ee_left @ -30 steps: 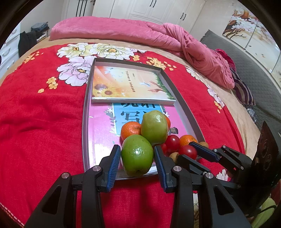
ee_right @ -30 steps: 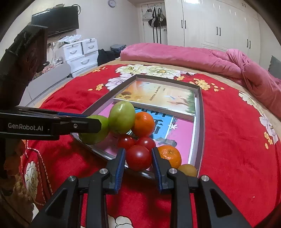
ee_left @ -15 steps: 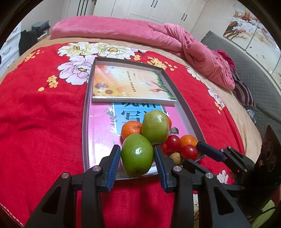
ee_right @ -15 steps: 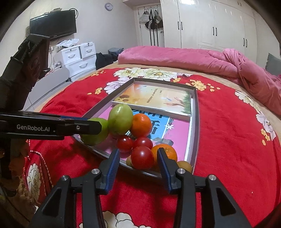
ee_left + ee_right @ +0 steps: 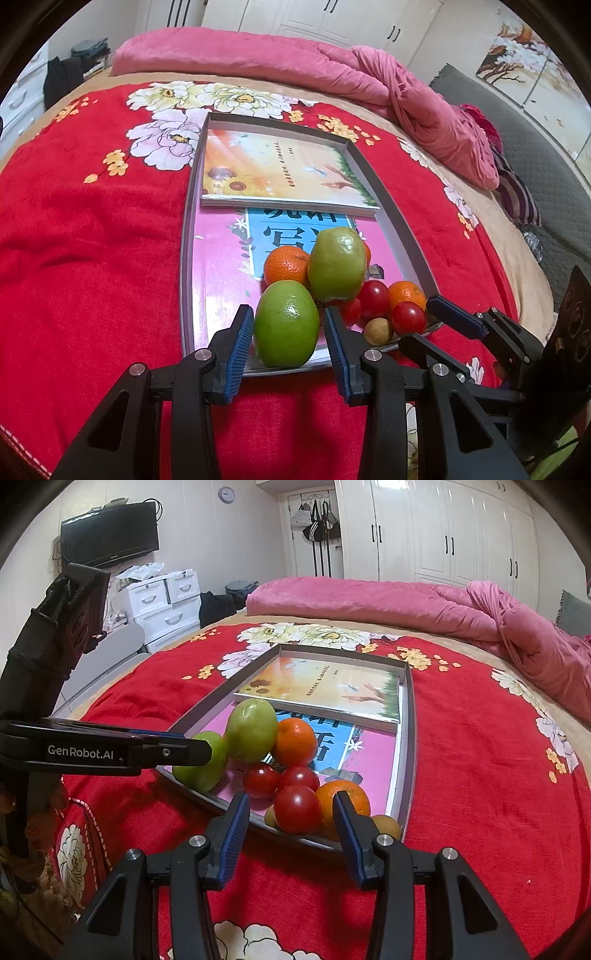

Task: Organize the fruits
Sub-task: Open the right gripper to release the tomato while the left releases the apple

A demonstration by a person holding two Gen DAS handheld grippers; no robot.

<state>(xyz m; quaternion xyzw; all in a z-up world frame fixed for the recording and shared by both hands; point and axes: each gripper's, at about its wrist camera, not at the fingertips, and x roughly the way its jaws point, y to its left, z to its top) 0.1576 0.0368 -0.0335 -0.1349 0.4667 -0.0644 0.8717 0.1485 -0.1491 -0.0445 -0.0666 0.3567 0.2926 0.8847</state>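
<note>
Left wrist view: left gripper (image 5: 288, 332) spread around the near green apple (image 5: 287, 324), blue pads flanking it. The left pad (image 5: 241, 345) looks to touch the skin or nearly so; a thin gap shows at the right pad, so contact cannot be told for certain and the jaws are not clamped. The apple stands at the near edge of the grey tray (image 5: 400, 225).

Tray contents, same view:
- second green apple (image 5: 337, 264), just behind and right of the first, leaning on other fruit
- orange (image 5: 286, 265), behind the near apple, touching the second
- second orange (image 5: 407, 293), toward the right rim
- red tomatoes, one near the right corner (image 5: 408, 317), others between it and the apples
- small brown fruit (image 5: 378, 331) at the near rim
- sunflower book (image 5: 280, 173) at the far end, overlapping a pink-and-blue book (image 5: 221, 266)

Tray rests on a red floral blanket (image 5: 85, 236); pink duvet (image 5: 288, 59) beyond.

Right wrist view: right gripper (image 5: 291, 821) released, jaws wide, tips at the tray's near rim on either side of a tomato (image 5: 296, 808) without touching it. The orange (image 5: 345, 797) sits just behind the right finger. The left gripper's finger reaches in from the left across the near green apple (image 5: 201, 764). Another small brown fruit (image 5: 386, 825) lies in the tray's right corner.
</note>
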